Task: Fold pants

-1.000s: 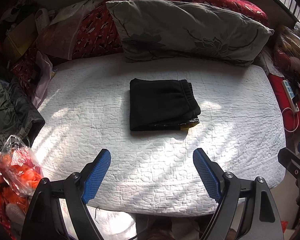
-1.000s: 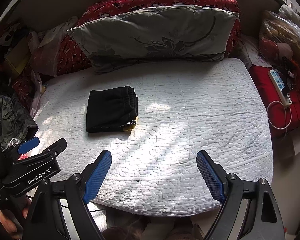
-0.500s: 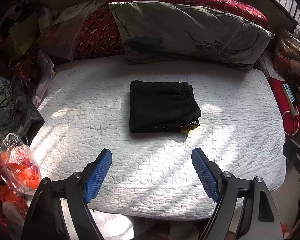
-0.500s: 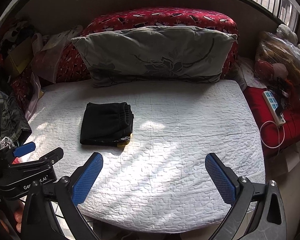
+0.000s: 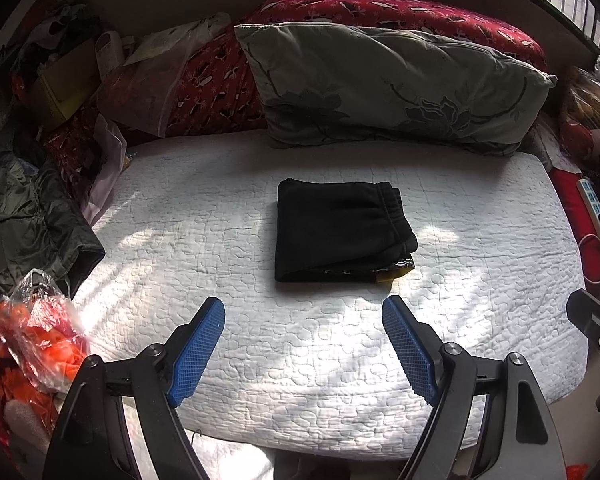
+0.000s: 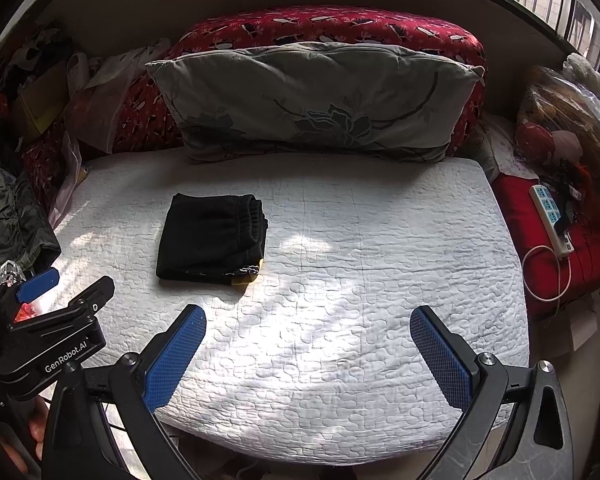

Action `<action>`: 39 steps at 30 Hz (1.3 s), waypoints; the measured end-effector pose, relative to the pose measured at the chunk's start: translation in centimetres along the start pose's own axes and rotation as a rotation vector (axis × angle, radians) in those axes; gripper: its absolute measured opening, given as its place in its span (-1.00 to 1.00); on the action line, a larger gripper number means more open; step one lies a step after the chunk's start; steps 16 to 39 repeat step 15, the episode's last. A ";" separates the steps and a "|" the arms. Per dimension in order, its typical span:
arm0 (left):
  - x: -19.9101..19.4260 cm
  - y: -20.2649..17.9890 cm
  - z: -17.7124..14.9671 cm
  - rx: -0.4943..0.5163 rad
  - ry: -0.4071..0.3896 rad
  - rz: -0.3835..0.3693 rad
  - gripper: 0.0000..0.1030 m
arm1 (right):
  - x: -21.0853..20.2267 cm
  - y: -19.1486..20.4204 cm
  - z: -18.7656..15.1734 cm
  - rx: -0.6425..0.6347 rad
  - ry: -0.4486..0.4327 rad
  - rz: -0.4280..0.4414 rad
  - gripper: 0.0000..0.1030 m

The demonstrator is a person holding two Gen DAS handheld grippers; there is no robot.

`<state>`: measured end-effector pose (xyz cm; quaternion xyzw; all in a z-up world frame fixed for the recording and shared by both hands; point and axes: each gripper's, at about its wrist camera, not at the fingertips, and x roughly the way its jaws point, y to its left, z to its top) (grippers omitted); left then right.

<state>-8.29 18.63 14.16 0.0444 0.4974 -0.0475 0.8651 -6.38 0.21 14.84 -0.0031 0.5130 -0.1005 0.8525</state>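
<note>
Left wrist, folded pants (image 5: 342, 232), quilted mattress (image 5: 340, 360)

White lettering "GenRobot.AI" stands on the left gripper (image 6: 36, 280) body's black side.

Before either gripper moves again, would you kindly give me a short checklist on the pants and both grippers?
1. Pants folded into a compact rectangle: ok.
2. Pants lying wholly on the white quilt, clear of the grey pillow: ok.
3. Left gripper open and empty, short of the pants: ok.
4. Right gripper open wide and empty, nothing between the pads: ok.
5. Edges flush: not ok, a yellow-patterned corner sticks out at the near right.
6. Layers underneath lying flat: cannot tell.
</note>
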 end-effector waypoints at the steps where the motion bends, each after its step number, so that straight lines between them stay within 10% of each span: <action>1: 0.1 0.1 0.1 -0.004 0.001 -0.006 0.58 | 0.1 0.0 0.0 -0.001 0.004 0.000 0.99; 39: -0.8 -0.6 -0.2 0.011 -0.034 -0.043 0.60 | 1.1 -1.2 0.1 0.022 0.050 -0.018 0.99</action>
